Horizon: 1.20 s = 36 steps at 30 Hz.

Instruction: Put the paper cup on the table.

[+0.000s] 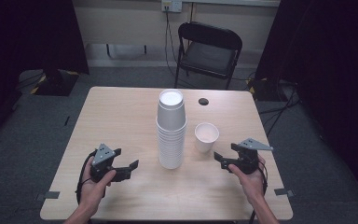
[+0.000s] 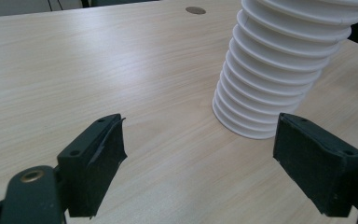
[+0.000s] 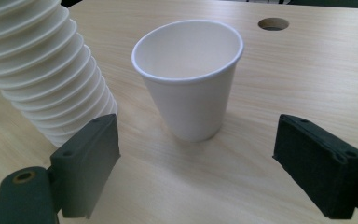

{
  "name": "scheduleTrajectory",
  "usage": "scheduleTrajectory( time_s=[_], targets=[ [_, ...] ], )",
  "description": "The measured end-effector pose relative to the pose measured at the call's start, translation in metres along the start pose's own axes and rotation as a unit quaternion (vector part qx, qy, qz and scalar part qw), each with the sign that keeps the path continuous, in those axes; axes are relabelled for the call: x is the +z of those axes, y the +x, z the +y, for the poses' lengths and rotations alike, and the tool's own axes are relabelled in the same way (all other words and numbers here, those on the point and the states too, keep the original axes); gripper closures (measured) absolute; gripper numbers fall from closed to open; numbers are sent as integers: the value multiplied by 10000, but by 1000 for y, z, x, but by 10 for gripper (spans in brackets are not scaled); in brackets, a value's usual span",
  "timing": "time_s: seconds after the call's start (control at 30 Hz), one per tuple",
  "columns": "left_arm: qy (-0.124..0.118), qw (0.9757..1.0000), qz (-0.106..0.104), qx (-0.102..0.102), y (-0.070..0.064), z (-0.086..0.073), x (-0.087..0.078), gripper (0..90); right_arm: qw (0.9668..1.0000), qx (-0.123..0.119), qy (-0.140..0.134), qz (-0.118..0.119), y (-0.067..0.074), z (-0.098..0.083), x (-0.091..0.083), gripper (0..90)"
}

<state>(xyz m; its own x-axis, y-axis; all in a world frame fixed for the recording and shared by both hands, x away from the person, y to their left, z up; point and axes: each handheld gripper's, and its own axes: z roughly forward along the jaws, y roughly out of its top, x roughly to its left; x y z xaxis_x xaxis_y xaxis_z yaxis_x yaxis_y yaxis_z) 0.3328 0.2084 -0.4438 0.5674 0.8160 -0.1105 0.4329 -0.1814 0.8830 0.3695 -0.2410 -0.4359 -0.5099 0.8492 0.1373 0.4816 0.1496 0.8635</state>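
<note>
A tall stack of nested white paper cups stands at the middle of the wooden table. Just right of it, a single white cup stands upright and empty. My left gripper is held low near the table's front, left of the stack, open and pointing at it. In the left gripper view the stack rises at the upper right, beyond the open jaws of the left gripper. My right gripper is open just in front of the single cup, which stands beyond the wide-apart jaws of the right gripper, with the stack to its left.
A round cable hole lies in the tabletop behind the cups. A black folding chair stands beyond the far edge. Dark curtains hang at both sides. Bare wood stretches left of the stack and along the front edge.
</note>
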Motion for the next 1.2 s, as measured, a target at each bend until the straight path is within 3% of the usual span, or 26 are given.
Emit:
scheduleTrajectory(
  time_s=[0.07,0.37,0.7,0.77,0.9,0.97,1.2],
  targets=[
    [-3,10000,-12,-6,-2,2,0,163,10000,65,-75,-13,1,-2,-13,139],
    [56,9999,-63,91,-4,3,-1,165,9997,206,-98,-105,3,-15,-40,140],
    [218,9997,22,112,1,-9,-17,164,9989,267,-67,-377,3,-36,-84,140],
    [234,9997,40,50,3,-14,-22,163,9981,386,-133,-451,0,-42,-93,139],
    [244,9996,76,-72,6,-21,-26,164,9966,576,-140,-579,-8,-55,-100,139],
    [236,9997,99,-15,8,-23,-29,164,9958,484,-128,-764,-10,-62,-103,140],
    [280,9996,84,11,11,-31,-32,165,9936,628,-122,-927,-16,-72,-109,143]
  ],
)
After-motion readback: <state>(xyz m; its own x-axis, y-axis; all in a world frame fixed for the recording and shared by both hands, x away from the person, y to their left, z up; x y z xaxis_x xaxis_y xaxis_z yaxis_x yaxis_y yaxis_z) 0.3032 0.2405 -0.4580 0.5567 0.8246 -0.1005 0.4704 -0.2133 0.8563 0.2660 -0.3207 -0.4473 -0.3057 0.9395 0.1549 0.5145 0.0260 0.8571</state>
